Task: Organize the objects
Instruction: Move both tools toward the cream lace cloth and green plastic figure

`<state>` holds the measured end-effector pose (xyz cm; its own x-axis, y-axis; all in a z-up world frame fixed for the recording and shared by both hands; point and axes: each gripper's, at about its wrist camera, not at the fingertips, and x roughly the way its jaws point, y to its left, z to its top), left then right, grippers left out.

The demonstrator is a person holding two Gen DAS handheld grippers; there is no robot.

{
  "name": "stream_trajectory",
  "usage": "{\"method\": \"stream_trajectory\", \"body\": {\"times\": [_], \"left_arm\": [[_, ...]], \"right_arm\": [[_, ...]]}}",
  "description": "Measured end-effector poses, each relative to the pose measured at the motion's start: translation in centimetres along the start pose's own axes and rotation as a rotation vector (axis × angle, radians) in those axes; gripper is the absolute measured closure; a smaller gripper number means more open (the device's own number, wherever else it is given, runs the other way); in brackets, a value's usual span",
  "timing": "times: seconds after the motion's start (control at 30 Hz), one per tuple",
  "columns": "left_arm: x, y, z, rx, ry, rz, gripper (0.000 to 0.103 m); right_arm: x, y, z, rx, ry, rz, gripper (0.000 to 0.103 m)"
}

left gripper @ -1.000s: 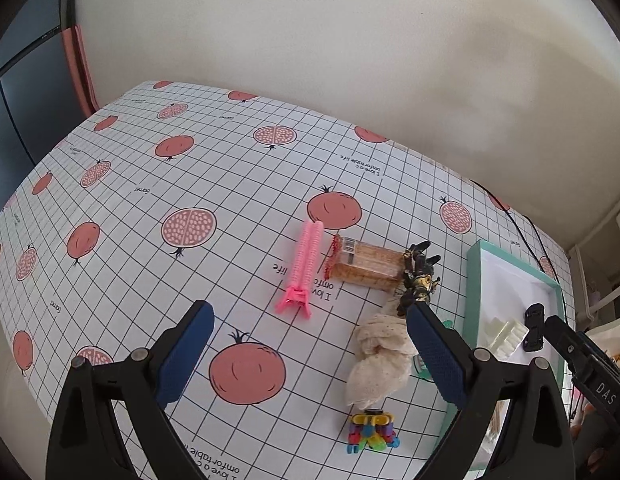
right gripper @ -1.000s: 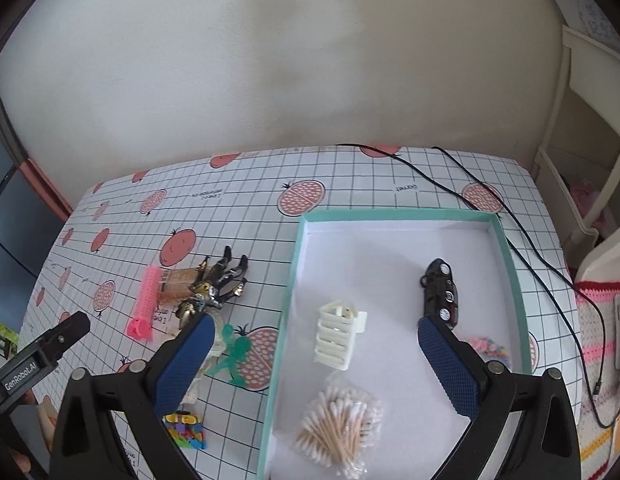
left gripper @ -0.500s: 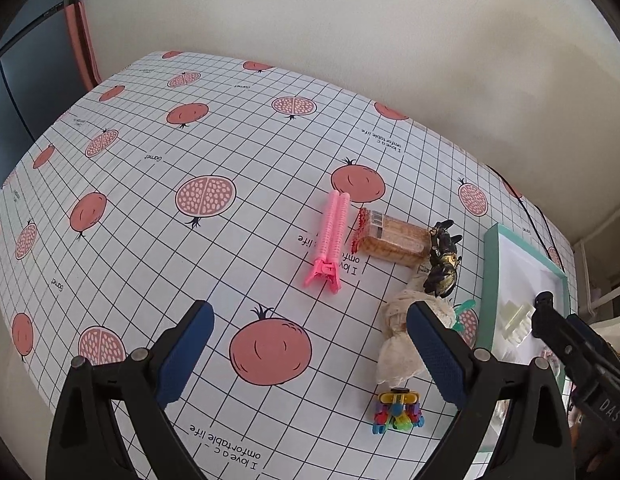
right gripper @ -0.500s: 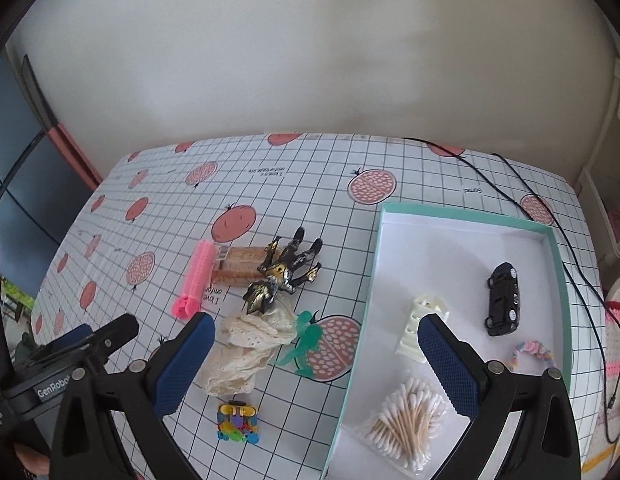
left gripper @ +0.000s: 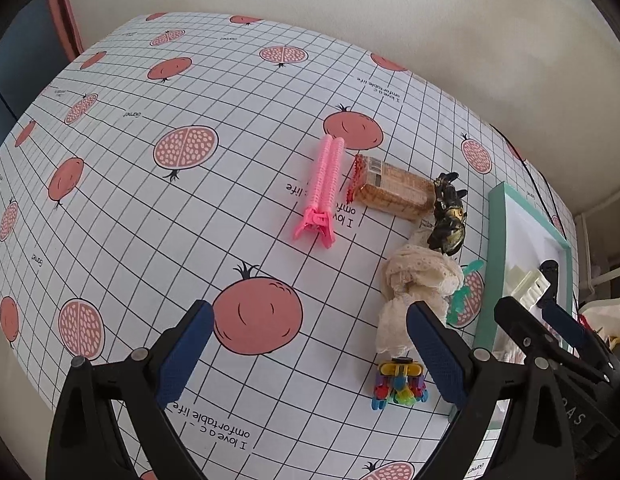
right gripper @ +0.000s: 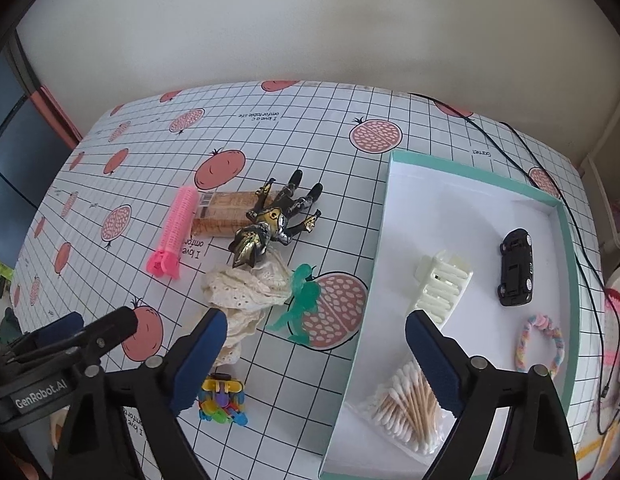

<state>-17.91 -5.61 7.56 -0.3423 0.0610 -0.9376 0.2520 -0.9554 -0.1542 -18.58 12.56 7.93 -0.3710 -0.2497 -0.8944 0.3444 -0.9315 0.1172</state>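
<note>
Both grippers, left gripper [left gripper: 308,354] and right gripper [right gripper: 315,354], released, now lower, nearer the lace cloth [right gripper: 246,292].

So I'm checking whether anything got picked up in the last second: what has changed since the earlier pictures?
Nothing was picked up or released. Both the left gripper and the right gripper stayed open and empty; the right one swung left, from over the teal-rimmed white tray toward the cream lace cloth. The black toy car and the other objects kept their places.

Left gripper [left gripper: 308,354] hung open above tablecloth [left gripper: 150,216]. Pink curler [left gripper: 325,184] just beside cracker pack [left gripper: 393,192]; lace cloth [left gripper: 417,292] near teal tray [left gripper: 495,256].
</note>
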Motion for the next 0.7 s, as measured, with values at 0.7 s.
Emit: {"method": "stream_trajectory", "body": {"times": [0.7], "left_arm": [[3.0,-4.0,-1.5,0.080,0.055,-0.066,0.020]], "right_arm": [[2.4,-0.6,0.1,0.084,0.006,0.126,0.043]]}}
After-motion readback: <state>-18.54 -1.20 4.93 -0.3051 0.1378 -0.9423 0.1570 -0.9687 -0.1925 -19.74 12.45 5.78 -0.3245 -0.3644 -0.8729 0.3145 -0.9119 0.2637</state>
